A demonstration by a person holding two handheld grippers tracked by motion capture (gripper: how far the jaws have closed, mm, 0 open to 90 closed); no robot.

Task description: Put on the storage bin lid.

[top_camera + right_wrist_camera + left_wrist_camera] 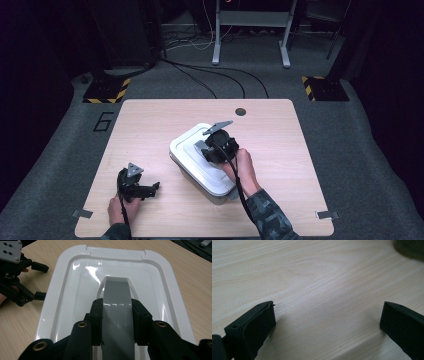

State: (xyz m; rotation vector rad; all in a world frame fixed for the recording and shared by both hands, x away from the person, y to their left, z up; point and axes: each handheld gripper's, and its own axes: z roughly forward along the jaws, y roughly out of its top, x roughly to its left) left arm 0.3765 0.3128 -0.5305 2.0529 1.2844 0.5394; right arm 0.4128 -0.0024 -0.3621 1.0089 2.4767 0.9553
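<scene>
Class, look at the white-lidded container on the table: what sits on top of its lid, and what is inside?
A grey handle lies on the white lid, clamped by the right gripper. The lid covers the container, so its contents are hidden.

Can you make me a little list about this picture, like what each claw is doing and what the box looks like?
right gripper: shut on the grey handle of the lid
lid: white, glossy, sitting on the box
box: on the wooden table, near the middle
left gripper: open, low over bare wood, holding nothing
distance between grippers: apart, left one beside the box
</scene>
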